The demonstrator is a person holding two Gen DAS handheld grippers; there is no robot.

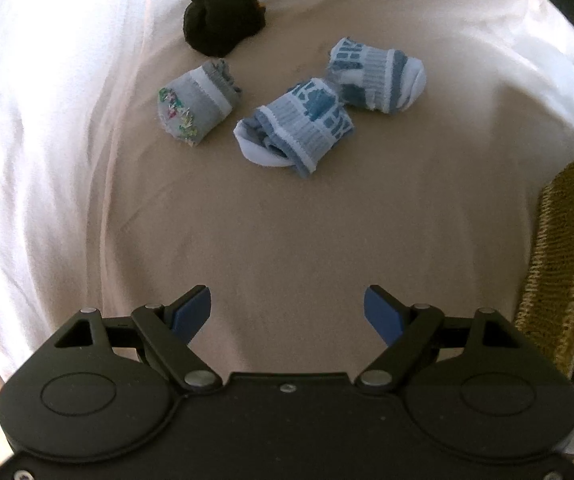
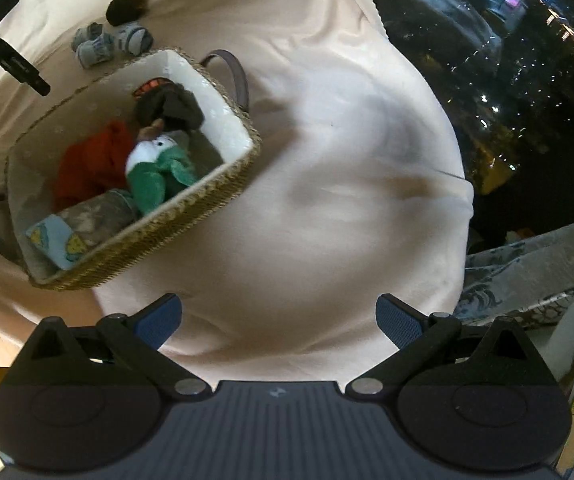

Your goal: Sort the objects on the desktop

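On the beige cloth lie a black sock bundle [image 1: 223,20], a grey sock roll [image 1: 197,102] with coloured specks, and two blue-and-white sock rolls [image 1: 297,128] [image 1: 375,76]. My left gripper [image 1: 287,314] hangs open well short of them, nothing between its blue pads. In the right wrist view a woven basket [image 2: 191,196] with a white lining holds several rolled socks: red [image 2: 91,164], green and white [image 2: 159,168], dark brown [image 2: 171,108], grey [image 2: 99,212]. My right gripper [image 2: 279,322] is open and empty over bare cloth, right of the basket.
The basket's woven wall [image 1: 559,256] shows at the right edge of the left wrist view. The cloth drops off into a dark area [image 2: 527,80] at the right. The other gripper [image 2: 3,52] shows at the upper left beside the loose socks [image 2: 111,42].
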